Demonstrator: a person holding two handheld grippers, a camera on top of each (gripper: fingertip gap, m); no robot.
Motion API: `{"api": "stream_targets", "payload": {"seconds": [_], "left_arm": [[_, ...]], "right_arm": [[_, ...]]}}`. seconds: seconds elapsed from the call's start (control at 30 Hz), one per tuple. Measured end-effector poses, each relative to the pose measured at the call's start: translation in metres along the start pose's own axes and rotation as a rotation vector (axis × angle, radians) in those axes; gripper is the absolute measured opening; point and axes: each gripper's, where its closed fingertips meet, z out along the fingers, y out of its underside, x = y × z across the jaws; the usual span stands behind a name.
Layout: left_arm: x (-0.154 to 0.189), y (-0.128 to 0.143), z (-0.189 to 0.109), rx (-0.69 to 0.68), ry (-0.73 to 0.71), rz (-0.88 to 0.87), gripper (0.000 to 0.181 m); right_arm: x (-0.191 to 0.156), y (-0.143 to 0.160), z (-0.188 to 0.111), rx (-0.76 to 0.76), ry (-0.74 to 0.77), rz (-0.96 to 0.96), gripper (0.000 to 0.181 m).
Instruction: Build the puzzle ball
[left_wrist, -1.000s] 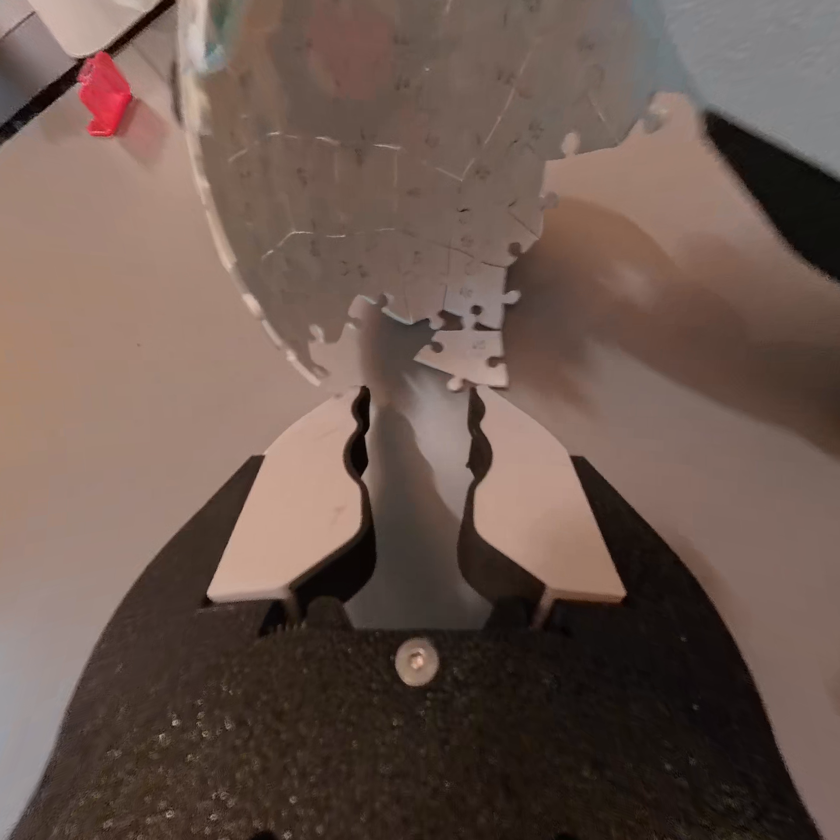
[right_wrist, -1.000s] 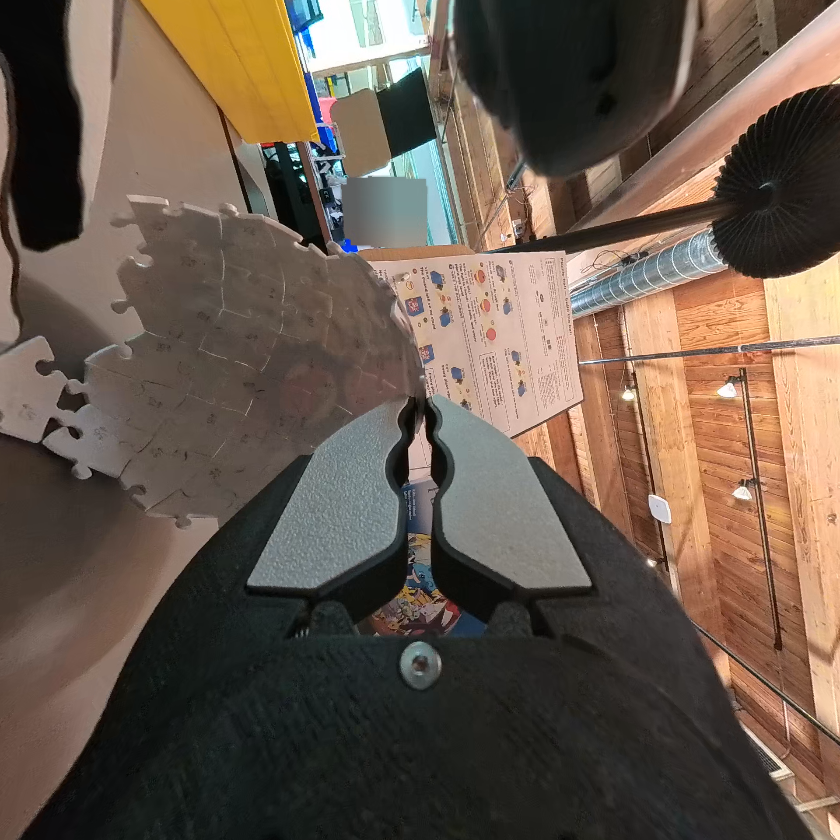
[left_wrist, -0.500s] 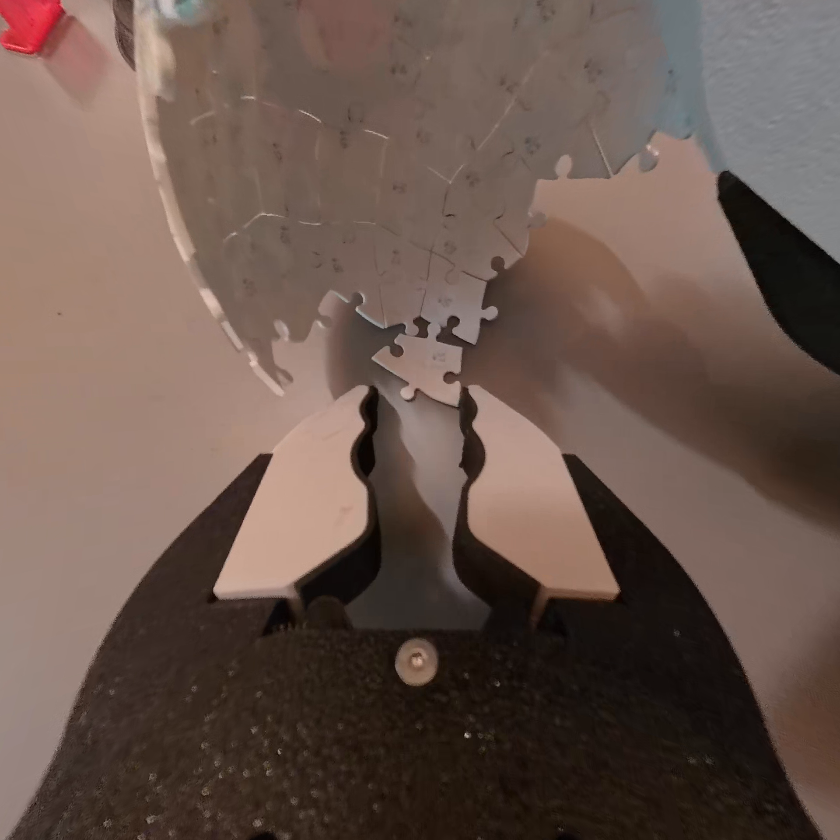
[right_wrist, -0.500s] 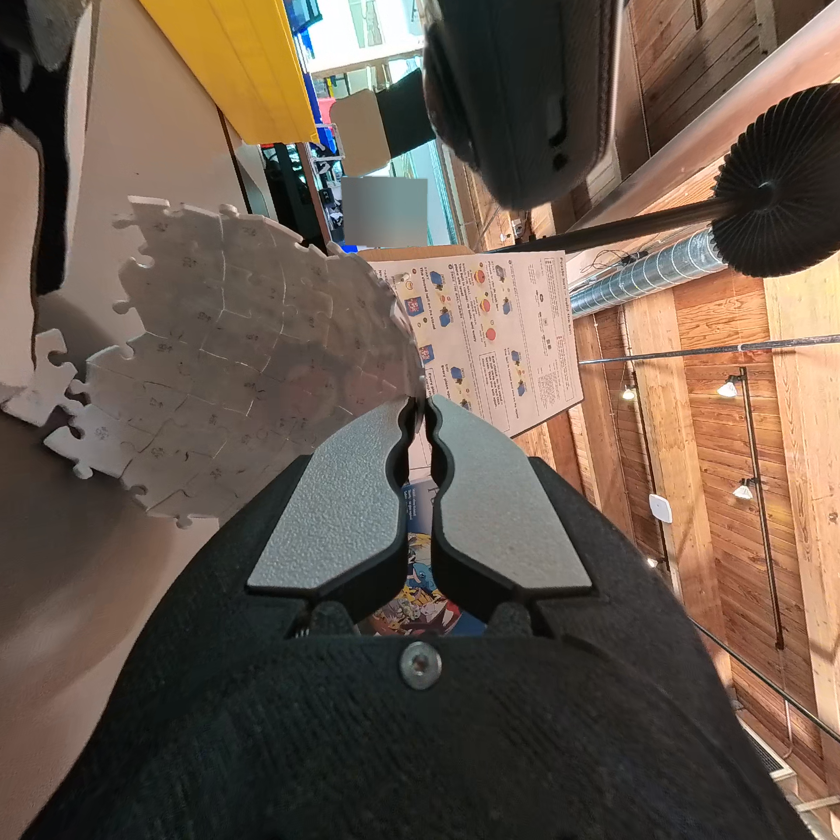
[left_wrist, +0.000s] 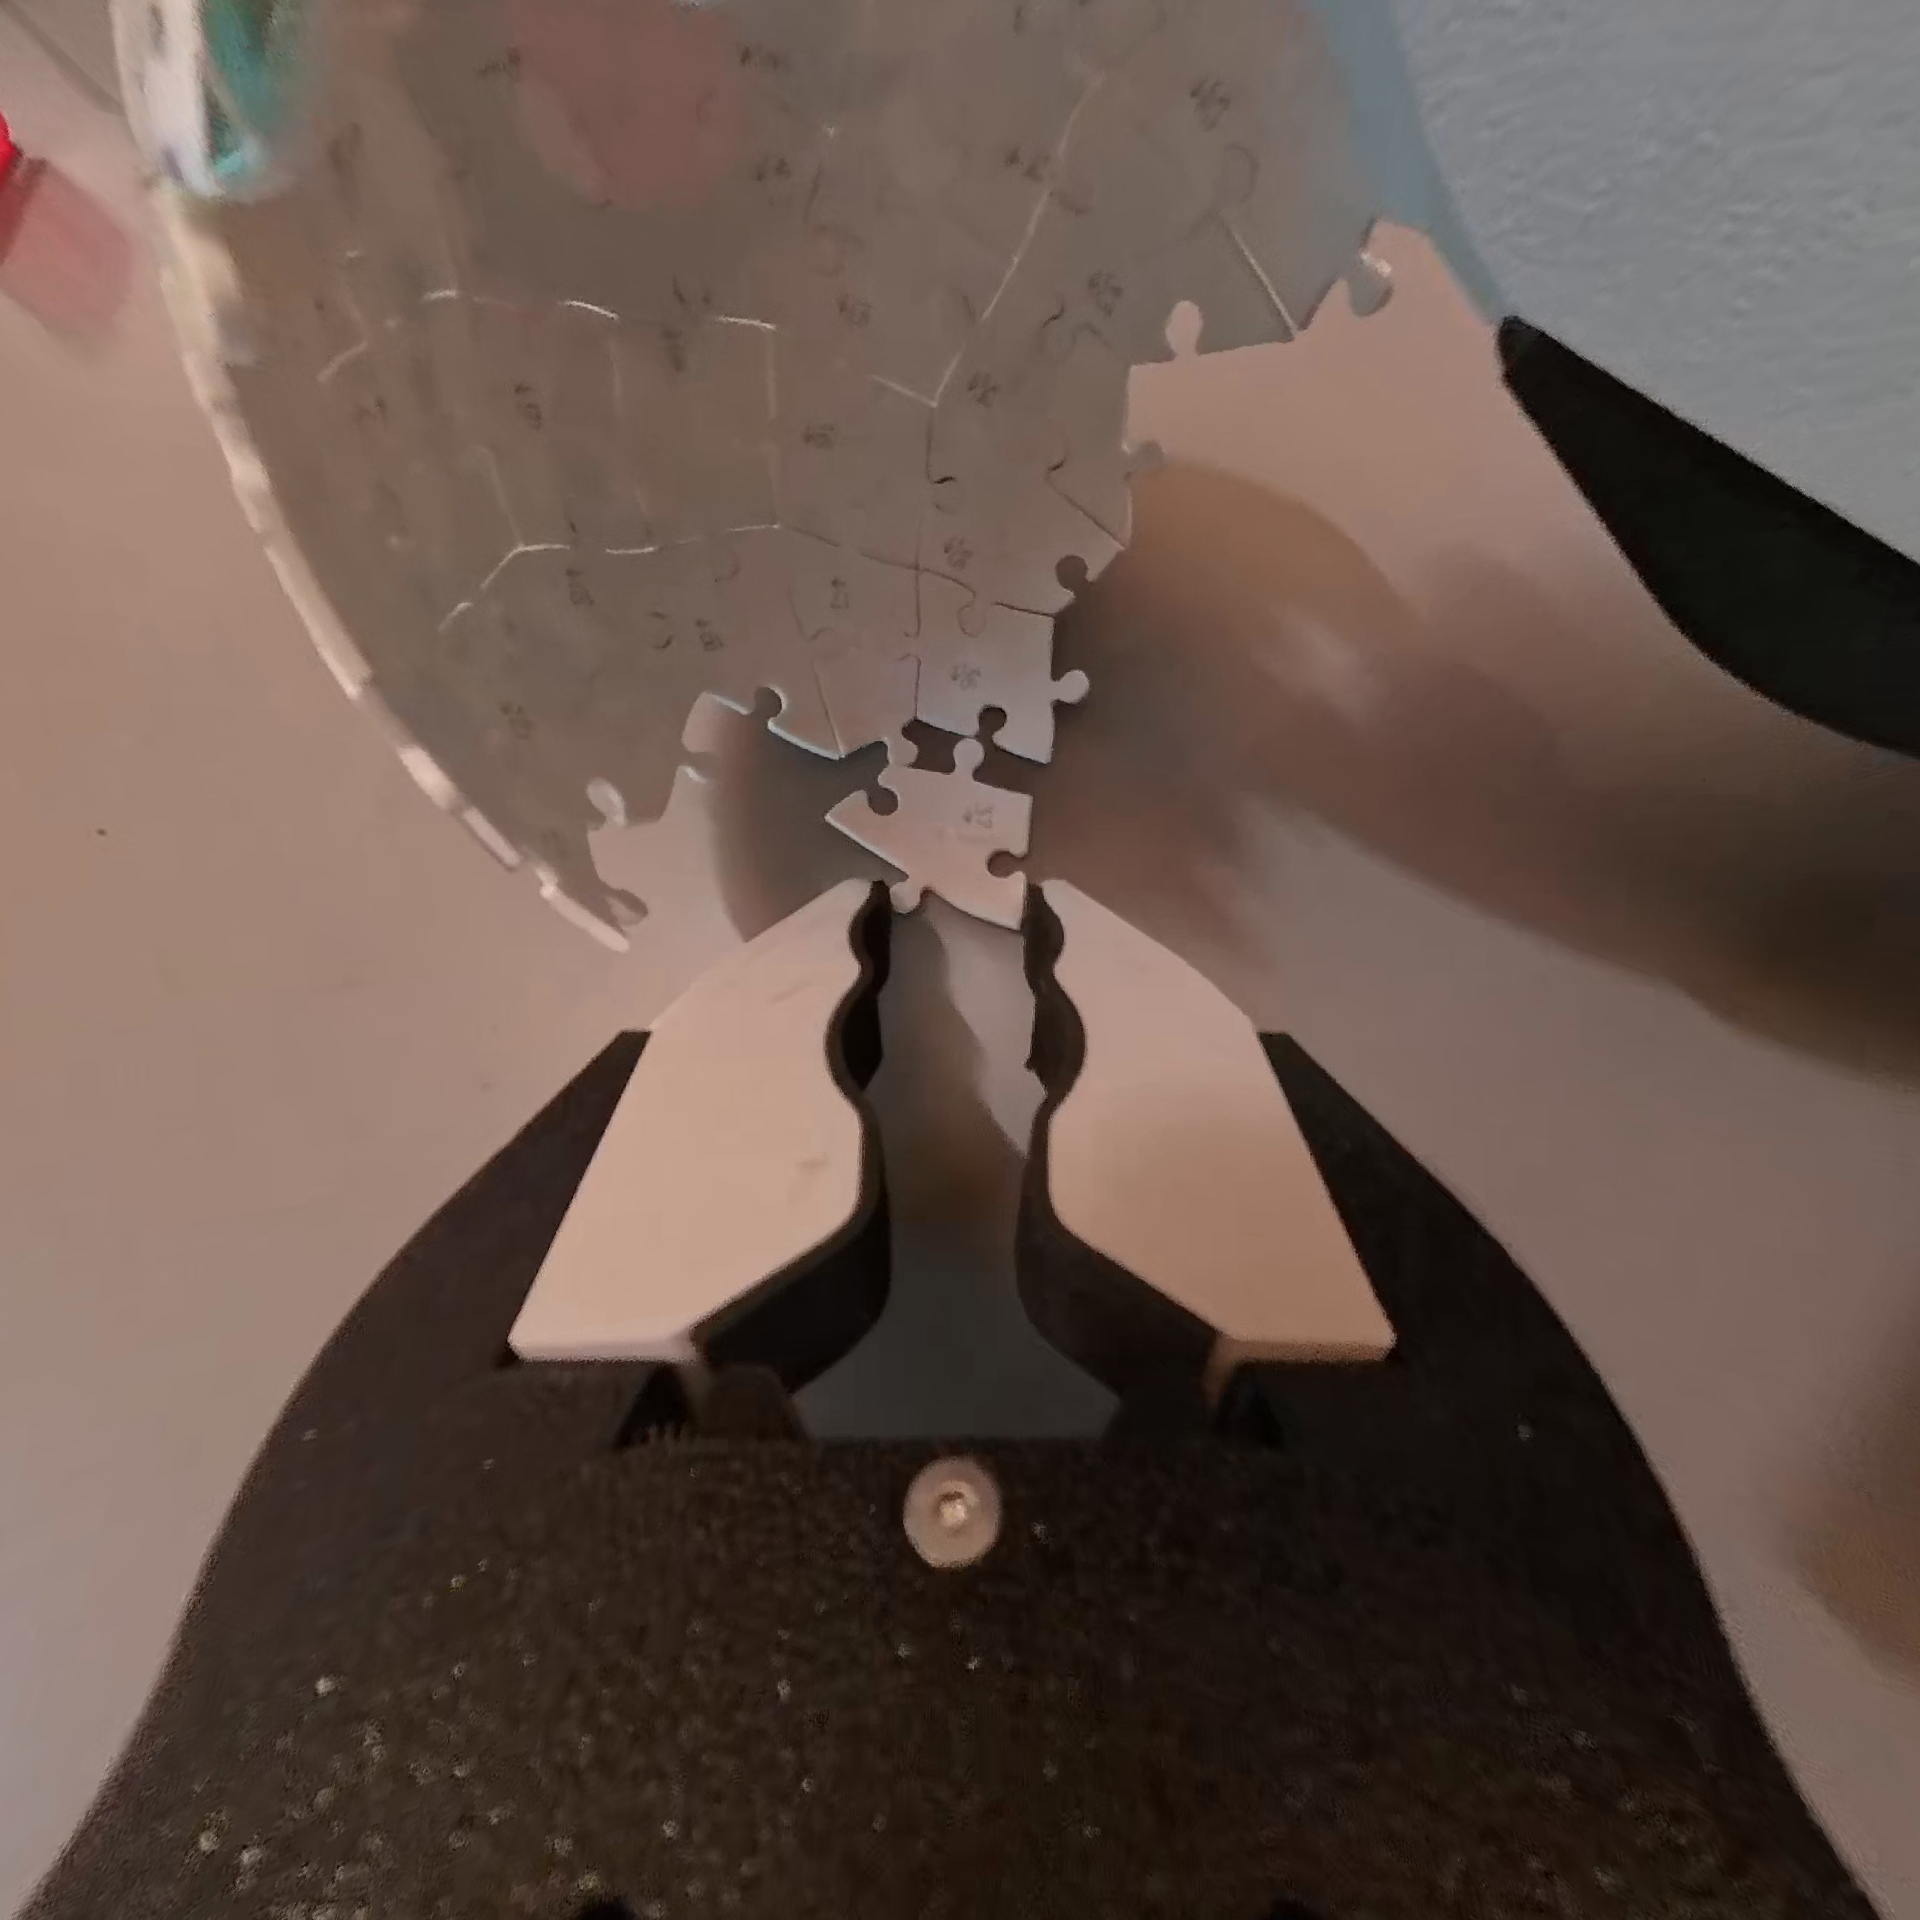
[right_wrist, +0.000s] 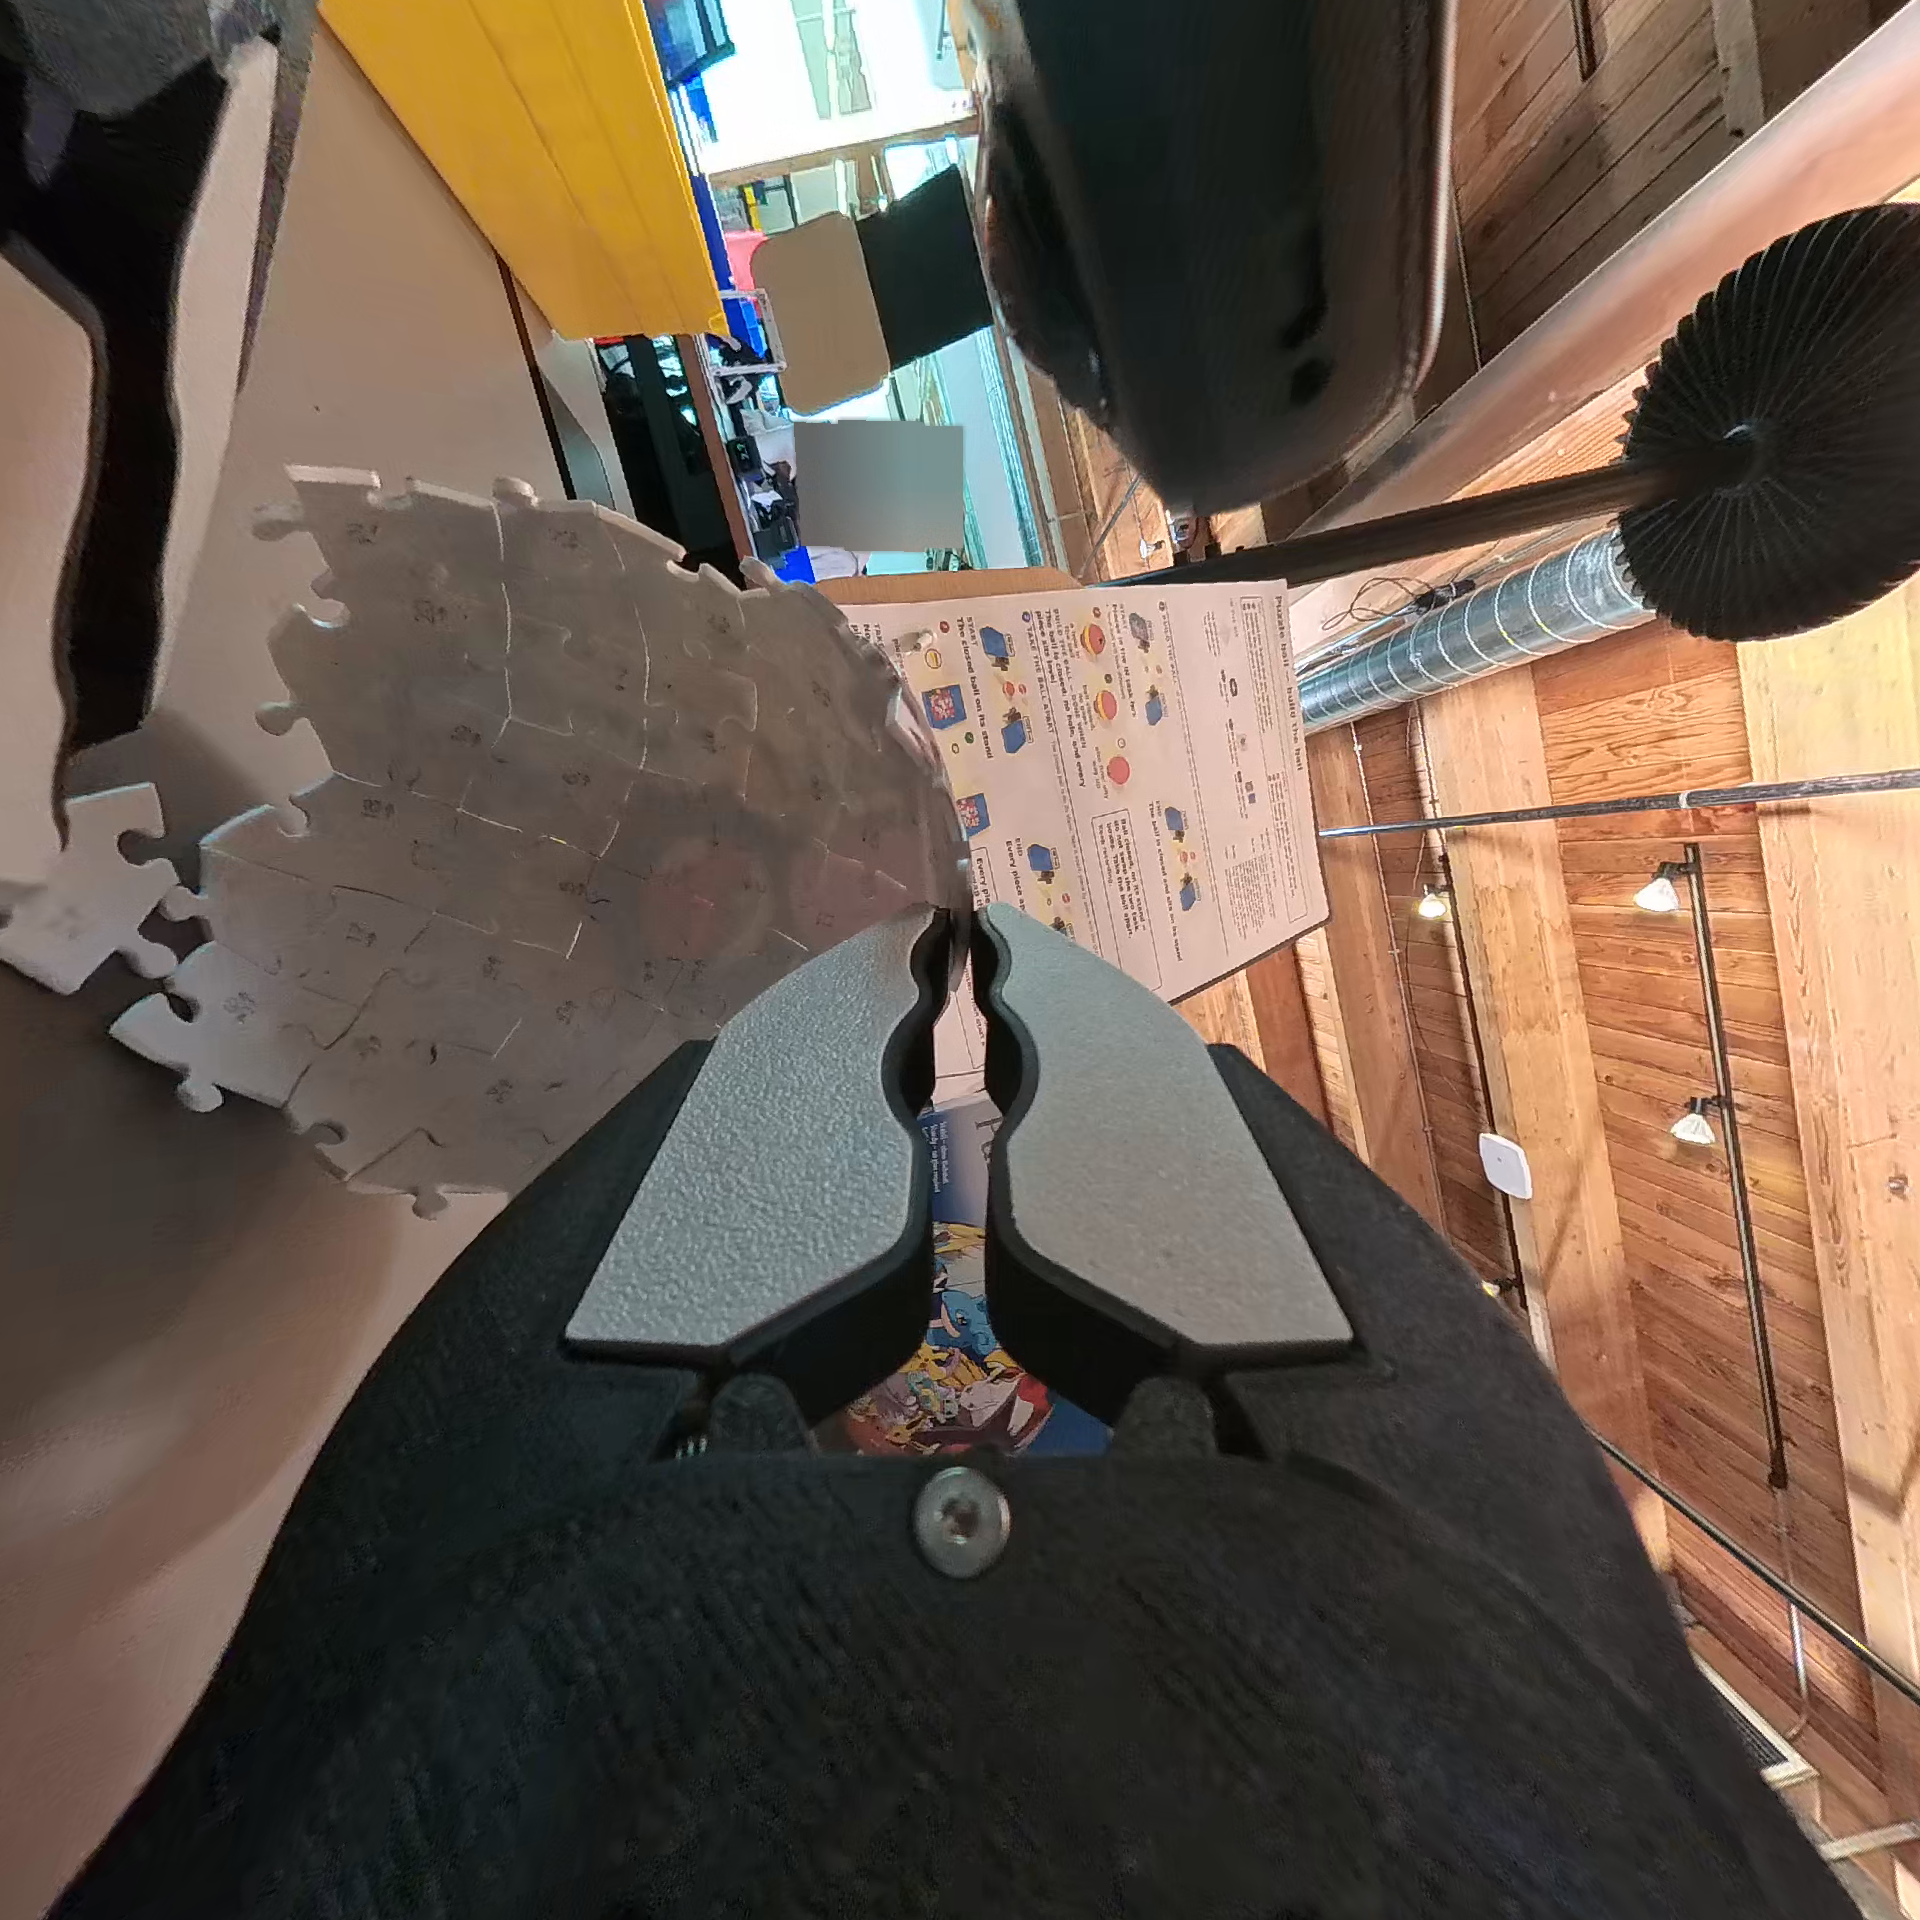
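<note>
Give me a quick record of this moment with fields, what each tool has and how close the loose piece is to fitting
left tool: shut on a single loose puzzle piece, gripped at its lower edge
right tool: shut on the rim of the puzzle ball shell
shell state: partly built, curved, pale inner side facing both cameras, jagged open edge
piece position: at the shell's edge, a dark gap between them, not locked in
surface: beige table
background: printed instruction sheet behind the shell

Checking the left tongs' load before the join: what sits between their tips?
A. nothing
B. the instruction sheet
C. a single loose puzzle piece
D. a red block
C: the left tongs pinch a single loose puzzle piece, not yet locked into the curved puzzle shell.
</note>
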Motion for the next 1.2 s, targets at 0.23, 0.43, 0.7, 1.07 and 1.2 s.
{"api": "stream_targets", "payload": {"seconds": [0.23, 0.43, 0.7, 1.07, 1.2], "left_arm": [[-0.011, 0.002, -0.001, -0.014, -0.026, -0.033, 0.039], [-0.005, 0.000, 0.002, 0.002, 0.021, -0.127, 0.041], [-0.007, -0.001, 0.003, 0.010, 0.032, -0.097, 0.024], [-0.003, -0.006, 0.000, 0.051, -0.002, -0.095, 0.024], [-0.004, -0.010, 0.003, 0.053, -0.043, -0.083, 0.024]], "right_arm": [[0.000, -0.001, 0.000, 0.003, -0.001, 0.000, 0.003], [0.000, -0.002, 0.000, 0.006, 0.001, -0.001, 0.003], [0.000, -0.001, 0.000, 0.004, 0.000, 0.001, 0.003], [0.000, -0.002, 0.000, 0.005, -0.001, -0.003, 0.003], [0.000, -0.003, 0.000, 0.008, -0.001, -0.006, 0.003]]}}
